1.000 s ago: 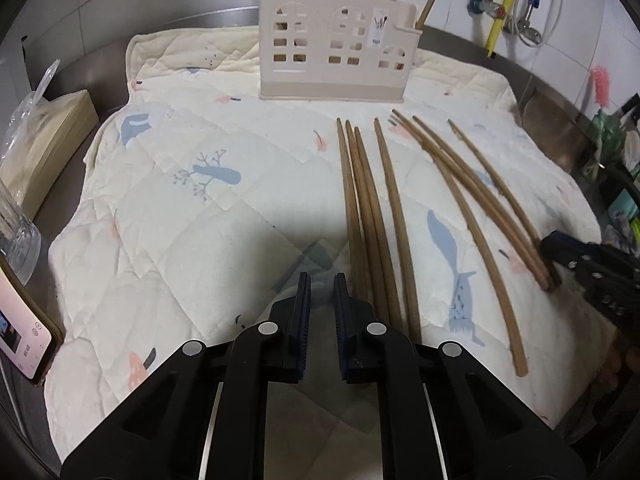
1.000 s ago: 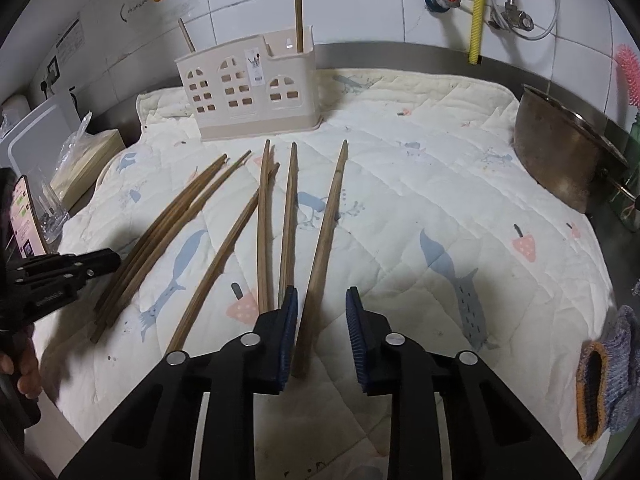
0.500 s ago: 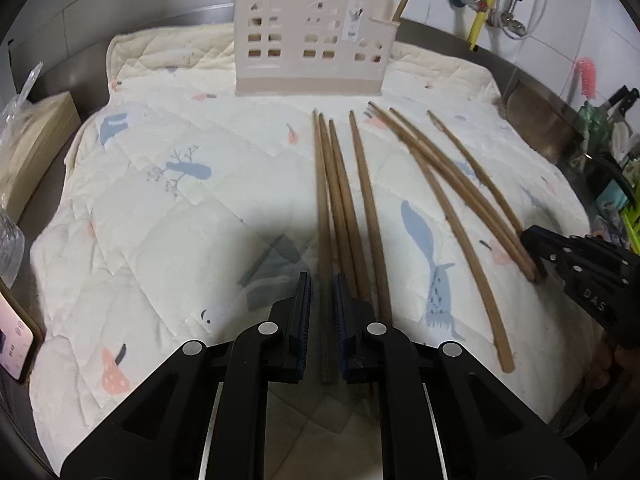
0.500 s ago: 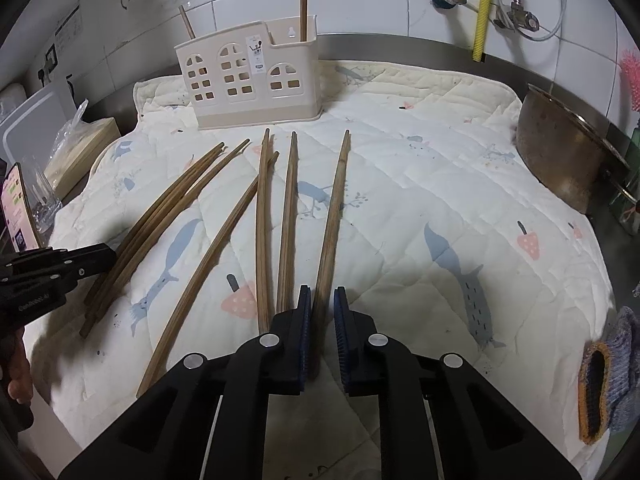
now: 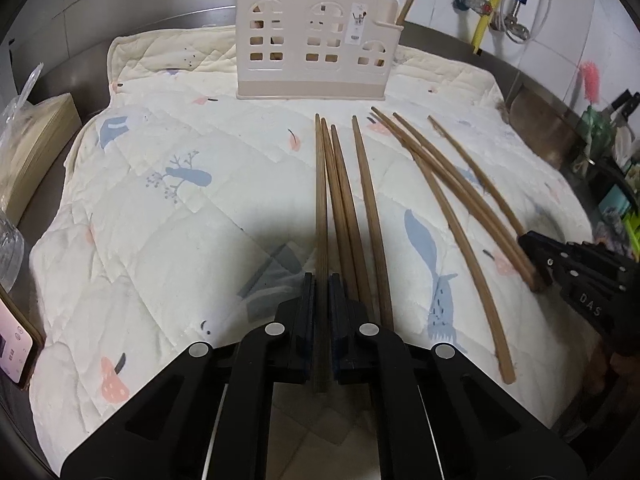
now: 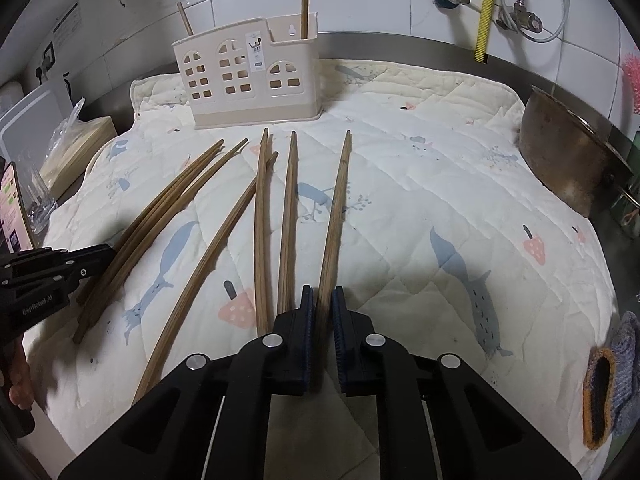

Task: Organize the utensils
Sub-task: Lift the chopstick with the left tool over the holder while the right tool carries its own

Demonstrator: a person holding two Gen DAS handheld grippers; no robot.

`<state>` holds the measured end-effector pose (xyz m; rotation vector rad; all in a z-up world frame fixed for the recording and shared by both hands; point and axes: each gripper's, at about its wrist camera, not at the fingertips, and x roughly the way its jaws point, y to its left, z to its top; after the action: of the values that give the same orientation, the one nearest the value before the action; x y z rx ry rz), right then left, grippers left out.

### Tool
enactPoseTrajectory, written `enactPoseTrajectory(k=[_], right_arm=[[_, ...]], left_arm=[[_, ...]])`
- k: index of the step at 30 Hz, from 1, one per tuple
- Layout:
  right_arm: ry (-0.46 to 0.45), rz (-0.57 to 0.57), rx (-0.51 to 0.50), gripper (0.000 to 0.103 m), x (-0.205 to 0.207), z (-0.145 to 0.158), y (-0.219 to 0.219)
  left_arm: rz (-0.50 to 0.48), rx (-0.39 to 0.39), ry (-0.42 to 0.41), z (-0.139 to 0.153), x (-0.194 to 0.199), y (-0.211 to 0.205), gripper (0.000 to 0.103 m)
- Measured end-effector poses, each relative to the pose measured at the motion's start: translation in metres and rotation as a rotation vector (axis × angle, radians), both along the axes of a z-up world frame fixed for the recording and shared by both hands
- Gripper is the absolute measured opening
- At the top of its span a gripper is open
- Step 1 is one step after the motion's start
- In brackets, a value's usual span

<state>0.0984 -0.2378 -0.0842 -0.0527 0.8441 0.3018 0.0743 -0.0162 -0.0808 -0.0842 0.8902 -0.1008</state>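
On the quilted mat (image 5: 168,240), both grippers now pinch wood. A second ago my left gripper (image 5: 321,292) was closed on nothing beside the bundle; now its jaws clamp the leftmost chopstick (image 5: 321,208). My right gripper (image 6: 321,300), open then, has narrowed onto the rightmost chopstick (image 6: 334,220). Butt ends are hidden behind the jaws. Holder (image 6: 248,76) stands at the mat's far edge; its contents are seemingly two sticks, partly cropped.
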Motion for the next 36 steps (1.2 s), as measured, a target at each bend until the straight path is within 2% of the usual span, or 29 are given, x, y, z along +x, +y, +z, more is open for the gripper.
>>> enactPoseTrajectory(k=[6,14,21,28,36], right_arm=[[-0.039,-0.007,0.01,0.007,-0.007,0.013,-0.006],[-0.183,0.008,0.04,0.007,-0.011,0.064,-0.011],[-0.273,0.04,0.074,0.007,0.011,0.104,-0.006],[-0.312,0.093,0.072,0.007,0.039,0.142,-0.001],[-0.3,0.222,0.075,0.007,0.069,0.202,0.007]], left_arm=[[-0.011,0.007,-0.063,0.025,-0.007,0.007,0.005],[-0.044,-0.02,-0.168,0.072,-0.003,0.014,0.005],[-0.106,-0.05,-0.22,0.105,0.018,0.013,0.005],[-0.132,-0.05,-0.254,0.133,0.039,0.017,0.005],[-0.142,-0.022,-0.328,0.189,0.061,0.026,0.005]])
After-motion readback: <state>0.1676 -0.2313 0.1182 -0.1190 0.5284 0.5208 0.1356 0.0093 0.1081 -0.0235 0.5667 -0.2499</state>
